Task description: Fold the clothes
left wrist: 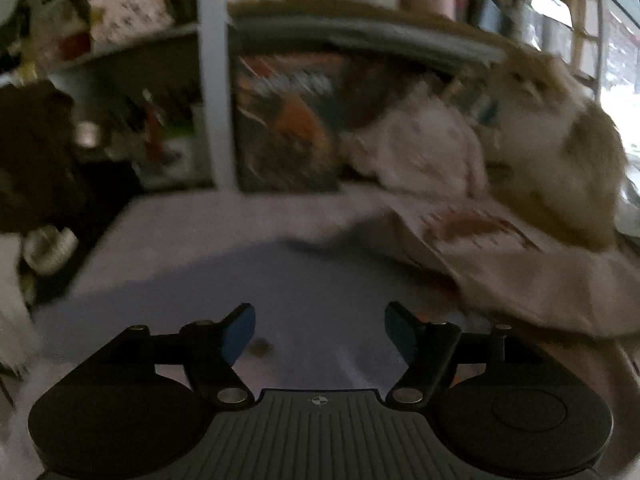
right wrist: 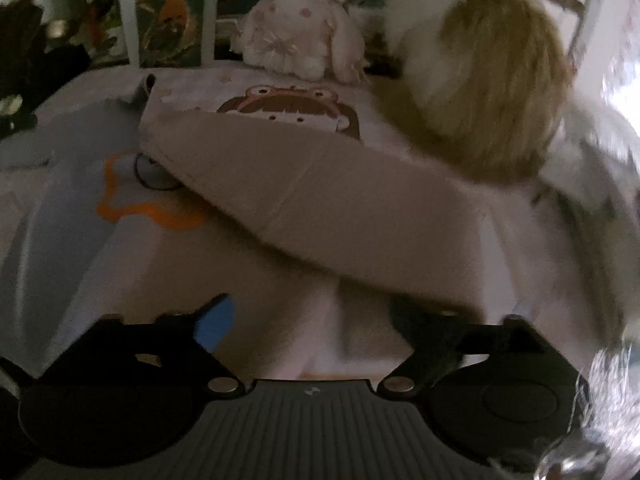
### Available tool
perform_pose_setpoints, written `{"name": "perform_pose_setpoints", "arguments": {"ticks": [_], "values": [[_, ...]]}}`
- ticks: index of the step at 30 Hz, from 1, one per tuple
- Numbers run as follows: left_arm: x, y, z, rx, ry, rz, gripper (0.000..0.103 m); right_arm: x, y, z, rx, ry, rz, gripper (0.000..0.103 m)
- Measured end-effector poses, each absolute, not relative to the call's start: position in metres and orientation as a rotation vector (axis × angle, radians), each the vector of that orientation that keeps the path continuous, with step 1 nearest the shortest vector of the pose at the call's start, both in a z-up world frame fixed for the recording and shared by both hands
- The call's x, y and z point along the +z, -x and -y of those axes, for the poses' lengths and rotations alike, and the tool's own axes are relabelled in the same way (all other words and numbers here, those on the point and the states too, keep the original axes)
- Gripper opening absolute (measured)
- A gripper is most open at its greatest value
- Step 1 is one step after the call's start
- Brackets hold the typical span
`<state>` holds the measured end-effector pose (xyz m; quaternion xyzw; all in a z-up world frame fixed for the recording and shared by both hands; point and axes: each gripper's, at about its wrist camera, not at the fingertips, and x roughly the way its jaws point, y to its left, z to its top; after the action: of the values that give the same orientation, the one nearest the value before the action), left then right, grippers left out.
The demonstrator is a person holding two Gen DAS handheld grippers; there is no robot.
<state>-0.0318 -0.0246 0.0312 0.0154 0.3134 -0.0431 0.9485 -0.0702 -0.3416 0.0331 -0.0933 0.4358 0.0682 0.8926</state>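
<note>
- The bed sheet (right wrist: 60,216) fills the lower left of the right wrist view, pale with an orange outline print; it serves as the folding surface.
- The beige shirt (right wrist: 320,200) lies across the middle of that view, one flap folded diagonally over its cartoon print (right wrist: 288,110) — probably a first fold narrowing the garment.
- A fluffy cat (right wrist: 492,92) sits at upper right, touching the shirt's far edge.
- A plush rabbit (right wrist: 296,44) rests at top centre.
- The right gripper (right wrist: 316,320) is spread wide over cloth, pinching nothing.
- The left gripper (left wrist: 320,332), bottom centre of its view, is spread too, over bare sheet beside the shirt.
</note>
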Motion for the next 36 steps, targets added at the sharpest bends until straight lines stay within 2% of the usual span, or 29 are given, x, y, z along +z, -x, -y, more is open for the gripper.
{"name": "perform_pose_setpoints", "arguments": {"ticks": [2,4,12,16,18,19,20,21,23,25,27,29,30,31,32,36], "values": [[0.025,0.041,0.046,-0.097,-0.071,-0.652,0.084,0.028,0.065,0.349,0.149,0.255,-0.902,0.103],[0.021,0.046,0.064,-0.102,-0.094,-0.672,0.087,0.022,0.066,0.359,0.151,0.316,-0.895,0.103],[0.010,0.048,0.113,-0.028,-0.083,-0.754,0.088,-0.005,0.071,0.395,0.208,0.521,-0.775,0.103],[-0.001,0.053,0.123,0.058,-0.049,-0.813,0.088,-0.013,0.063,0.413,0.231,0.597,-0.779,0.101],[-0.005,0.059,0.127,0.103,-0.034,-0.835,0.088,-0.014,0.056,0.421,0.256,0.596,-0.797,0.090],[-0.007,0.061,0.128,0.124,-0.027,-0.846,0.088,-0.015,0.052,0.425,0.270,0.594,-0.805,0.066],[-0.010,0.063,0.130,0.145,-0.021,-0.857,0.088,-0.015,0.048,0.429,0.283,0.591,-0.813,0.030],[-0.011,0.066,0.131,0.164,-0.015,-0.864,0.088,-0.013,0.045,0.433,0.303,0.574,-0.820,0.022],[-0.013,0.071,0.132,0.203,-0.004,-0.874,0.088,0.005,0.036,0.447,0.374,0.432,-0.834,0.013],[-0.015,0.075,0.133,0.240,0.004,-0.884,0.088,0.030,0.018,0.471,0.478,0.180,-0.860,0.010],[-0.017,0.077,0.133,0.275,0.009,-0.893,0.088,0.049,-0.002,0.495,0.522,-0.029,-0.876,0.009],[-0.016,0.080,0.132,0.301,0.025,-0.893,0.088,0.057,-0.027,0.519,0.390,-0.121,-0.864,0.009],[-0.016,0.082,0.131,0.311,0.032,-0.892,0.088,0.060,-0.040,0.530,0.290,-0.122,-0.848,0.015],[-0.015,0.083,0.131,0.320,0.038,-0.891,0.088,0.061,-0.052,0.535,0.182,-0.066,-0.816,0.037],[-0.014,0.085,0.131,0.328,0.038,-0.889,0.088,0.061,-0.058,0.535,0.109,0.007,-0.782,0.051],[-0.009,0.090,0.125,0.366,0.033,-0.875,0.088,0.063,-0.063,0.526,0.056,0.192,-0.696,0.061]]}}
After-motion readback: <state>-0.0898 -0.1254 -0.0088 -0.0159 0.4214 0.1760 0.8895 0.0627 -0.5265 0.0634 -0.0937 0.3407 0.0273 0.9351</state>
